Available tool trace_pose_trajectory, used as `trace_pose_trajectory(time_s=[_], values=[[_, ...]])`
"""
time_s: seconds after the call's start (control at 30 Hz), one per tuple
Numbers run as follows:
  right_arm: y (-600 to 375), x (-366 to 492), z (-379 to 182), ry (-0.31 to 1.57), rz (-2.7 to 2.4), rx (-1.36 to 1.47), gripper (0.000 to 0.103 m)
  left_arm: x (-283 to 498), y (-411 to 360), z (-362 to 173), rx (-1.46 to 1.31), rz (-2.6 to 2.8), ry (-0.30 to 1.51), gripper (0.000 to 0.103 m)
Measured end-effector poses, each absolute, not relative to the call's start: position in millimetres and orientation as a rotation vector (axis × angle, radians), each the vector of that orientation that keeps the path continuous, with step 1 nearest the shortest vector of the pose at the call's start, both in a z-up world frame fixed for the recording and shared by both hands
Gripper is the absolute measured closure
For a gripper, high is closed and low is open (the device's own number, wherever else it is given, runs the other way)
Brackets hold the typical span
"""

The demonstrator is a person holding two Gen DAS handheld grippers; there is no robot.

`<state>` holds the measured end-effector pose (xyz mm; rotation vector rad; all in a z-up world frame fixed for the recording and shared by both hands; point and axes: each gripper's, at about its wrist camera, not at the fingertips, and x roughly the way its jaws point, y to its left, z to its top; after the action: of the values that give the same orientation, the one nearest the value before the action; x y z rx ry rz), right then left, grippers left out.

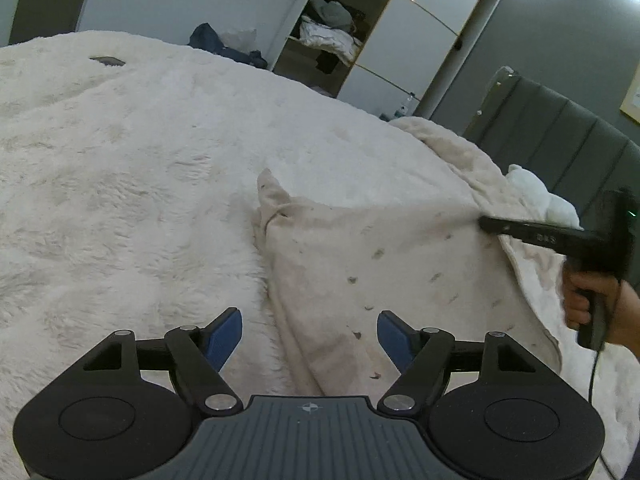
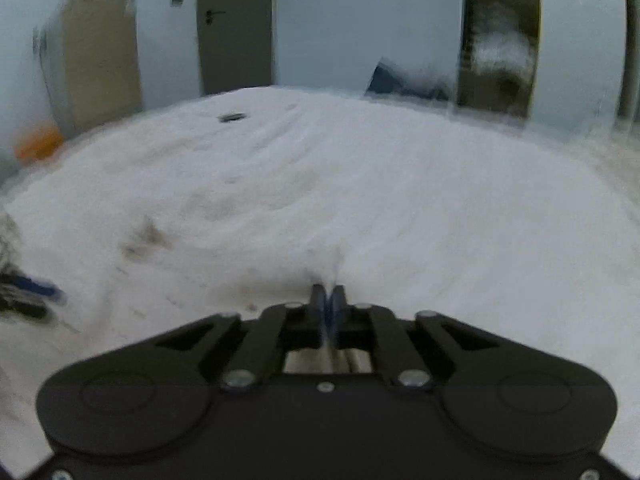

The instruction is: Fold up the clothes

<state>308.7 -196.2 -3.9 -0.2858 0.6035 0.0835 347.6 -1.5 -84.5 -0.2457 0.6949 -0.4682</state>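
Garment: beige, speckled, lying partly folded on the bed, at 3 o'clock of the cover's middle, one corner peaked at 12. Likely spread flat so edges can be reached. Left claw: fingers apart, empty, hovering over the near hem. Right claw: fingers together, seemingly pinching pale cloth; blur prevents certainty. Shelves: at 12 o'clock, holding heaped clothes.

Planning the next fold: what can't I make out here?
Right wrist view: motion blur hides whether the right gripper pinches cloth.
Left wrist view: the garment's near edge lies behind the left gripper; its right side runs off frame.
Same view: dark object on bed, too small.
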Motion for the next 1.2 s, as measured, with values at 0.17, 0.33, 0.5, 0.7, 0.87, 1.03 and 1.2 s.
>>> trace_pose_trajectory(time_s=[0.17, 0.33, 0.5, 0.7, 0.87, 1.03, 1.2], values=[[-189.7, 305.3, -40.6, 0.736, 0.064, -0.285, 0.061, 354.5, 5.0, -85.9, -0.282, -0.427, 0.683, 0.034], [-253.0, 312.9, -36.3, 0.671, -0.050, 0.176, 0.057, 355.8, 15.7, -86.2, -0.343, -0.414, 0.707, 0.034], [-287.0, 324.9, -37.5, 0.766, -0.005, 0.326, 0.057, 361.0, 11.9, -89.8, -0.332, -0.465, 0.781, 0.034], [-236.4, 272.0, -7.5, 0.722, -0.109, 0.115, 0.052, 330.8, -15.7, -68.5, -0.162, -0.606, 0.639, 0.044], [-120.2, 162.2, -15.1, 0.440, -0.124, -0.025, 0.056, 281.1, -79.1, -62.9, 0.150, -0.733, 0.449, 0.081], [-65.4, 141.7, -82.0, 0.408, -0.148, -0.200, 0.081, 267.4, -125.7, -119.0, 0.466, -0.634, 0.435, 0.089], [-115.2, 172.3, -113.7, 0.474, -0.322, -0.301, 0.098, 282.5, -99.8, -148.3, 0.544, -0.559, 0.386, 0.076]])
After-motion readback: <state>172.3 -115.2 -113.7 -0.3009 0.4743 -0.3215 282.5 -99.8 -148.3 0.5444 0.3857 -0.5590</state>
